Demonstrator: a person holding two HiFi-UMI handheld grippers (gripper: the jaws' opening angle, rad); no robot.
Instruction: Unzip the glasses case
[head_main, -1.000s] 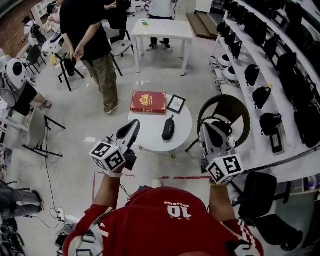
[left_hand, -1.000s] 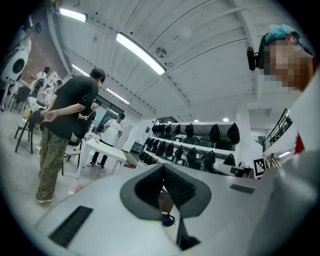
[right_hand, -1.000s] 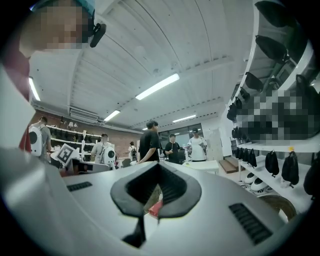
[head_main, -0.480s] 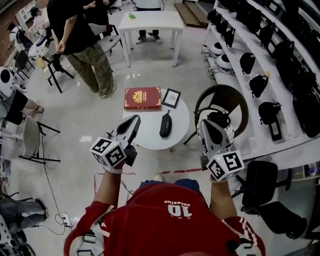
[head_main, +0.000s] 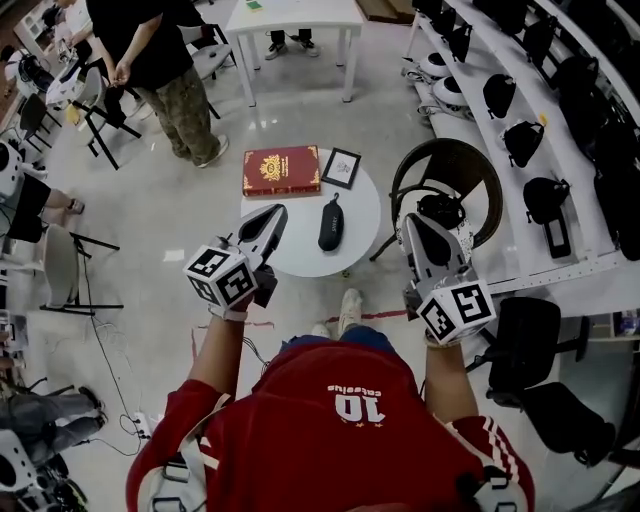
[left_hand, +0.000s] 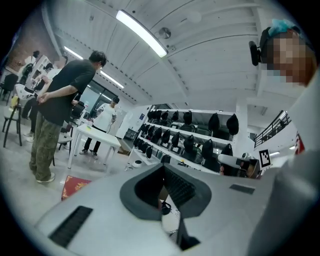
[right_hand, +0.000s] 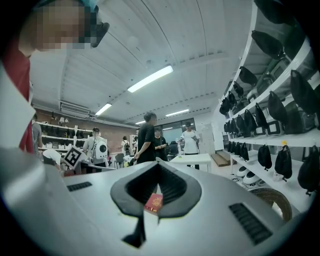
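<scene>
The black zipped glasses case (head_main: 331, 222) lies on the small round white table (head_main: 300, 255), right of its middle. My left gripper (head_main: 276, 214) hovers over the table's left part, left of the case and apart from it, jaws shut and empty. My right gripper (head_main: 407, 222) hangs off the table's right rim, also shut with nothing in it. In the left gripper view the closed jaws (left_hand: 162, 167) fill the lower frame. In the right gripper view the jaws (right_hand: 159, 165) meet, and the red book (right_hand: 154, 202) shows through their gap.
A red book (head_main: 282, 171) and a small framed picture (head_main: 341, 168) lie at the table's far side. A dark round chair (head_main: 450, 185) stands right of the table. Shelves with black bags (head_main: 545, 120) run along the right. A person (head_main: 150, 50) stands at the far left, near a white table (head_main: 295, 15).
Both grippers have come lower and nearer to the round table. The left tip now overlaps the tabletop. The case has not moved, and both pairs of jaws stayed shut.
</scene>
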